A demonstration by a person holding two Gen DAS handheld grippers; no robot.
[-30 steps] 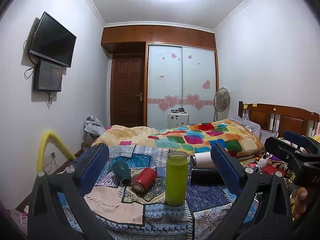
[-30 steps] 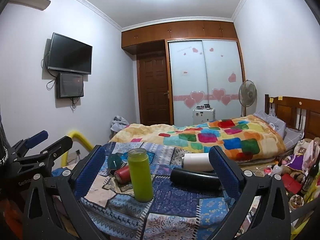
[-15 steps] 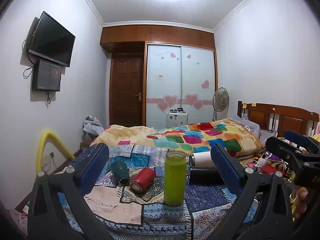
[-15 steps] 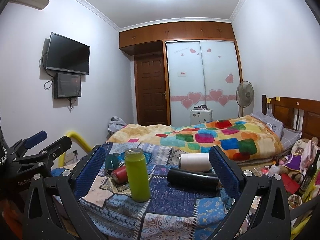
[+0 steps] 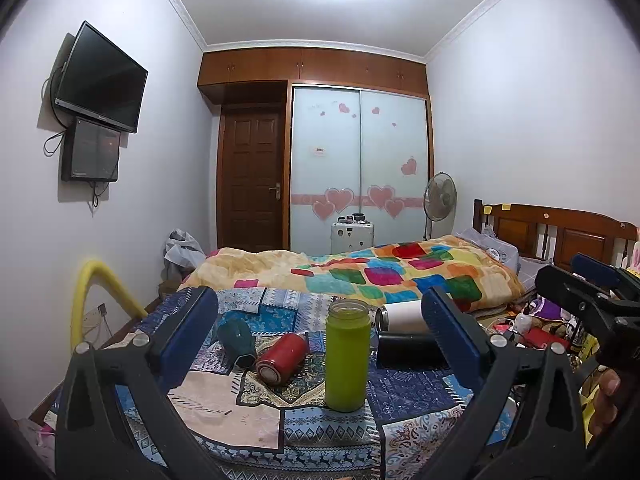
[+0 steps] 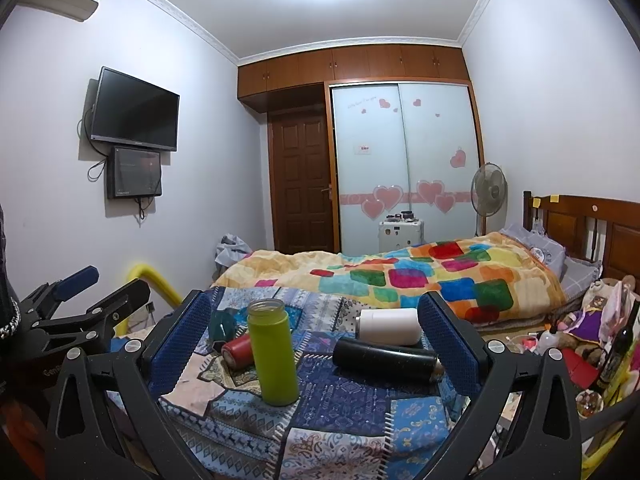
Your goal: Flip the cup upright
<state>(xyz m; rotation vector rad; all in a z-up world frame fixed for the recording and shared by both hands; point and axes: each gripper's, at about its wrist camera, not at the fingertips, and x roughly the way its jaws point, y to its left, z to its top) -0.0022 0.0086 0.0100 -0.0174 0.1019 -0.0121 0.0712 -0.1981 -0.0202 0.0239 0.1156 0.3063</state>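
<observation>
On the patchwork-covered table [image 5: 256,420], 4 cups are lying sideways beyond the upright green cup [image 5: 347,354], the black cup [image 6: 384,358] lying crosswise nearest the right gripper [image 6: 312,344], both grippers gaping wide, holding nothing.

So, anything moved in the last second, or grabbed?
Nothing grabbed. Both grippers, left and right, stay open and only drift slightly. Green cup still upright; red, teal, white and black ones still lie on the quilt.
</observation>
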